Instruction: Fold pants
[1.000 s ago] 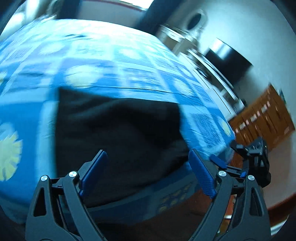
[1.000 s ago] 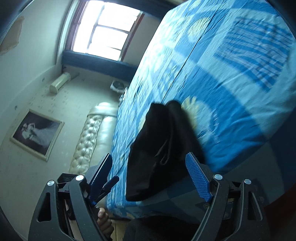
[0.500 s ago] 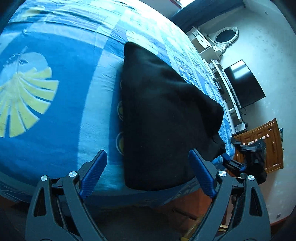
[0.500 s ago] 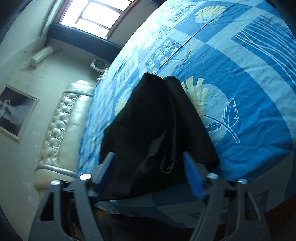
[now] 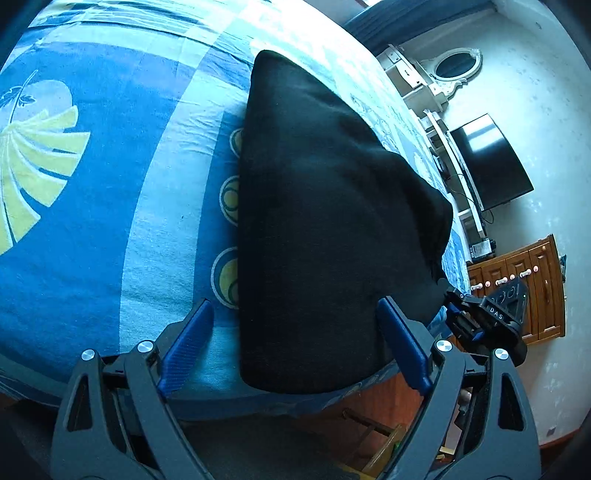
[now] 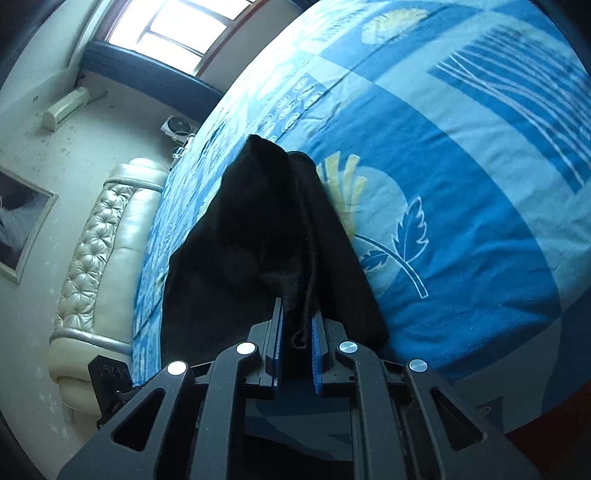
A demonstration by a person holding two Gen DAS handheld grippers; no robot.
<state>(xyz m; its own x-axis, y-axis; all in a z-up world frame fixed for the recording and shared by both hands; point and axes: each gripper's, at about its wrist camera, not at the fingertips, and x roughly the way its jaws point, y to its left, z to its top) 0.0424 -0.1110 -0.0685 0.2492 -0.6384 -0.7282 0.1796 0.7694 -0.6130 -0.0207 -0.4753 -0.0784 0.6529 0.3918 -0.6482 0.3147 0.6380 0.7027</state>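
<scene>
Black pants point(image 5: 325, 221) lie folded lengthwise on a blue patterned bed sheet point(image 5: 92, 221), reaching the bed's near edge. My left gripper point(image 5: 295, 304) is open, its blue pads standing either side of the pants' near end without touching it. In the right wrist view the pants point(image 6: 258, 229) run away from me, and my right gripper point(image 6: 298, 308) is shut on their near edge, a drawstring hanging between the pads. The right gripper point(image 5: 491, 317) also shows at the pants' right corner in the left wrist view.
Right of the bed are a dark TV point(image 5: 487, 162), a white dresser with an oval mirror point(image 5: 454, 66) and a wooden cabinet point(image 5: 517, 288). A cream tufted headboard point(image 6: 96, 258) and a window point(image 6: 184, 22) lie on the other side. The sheet point(image 6: 461, 184) beside the pants is bare.
The right gripper's jaws went from wide open to shut on the pants' edge. The left gripper dropped and rolled, coming closer over the pants' near end, still open.
</scene>
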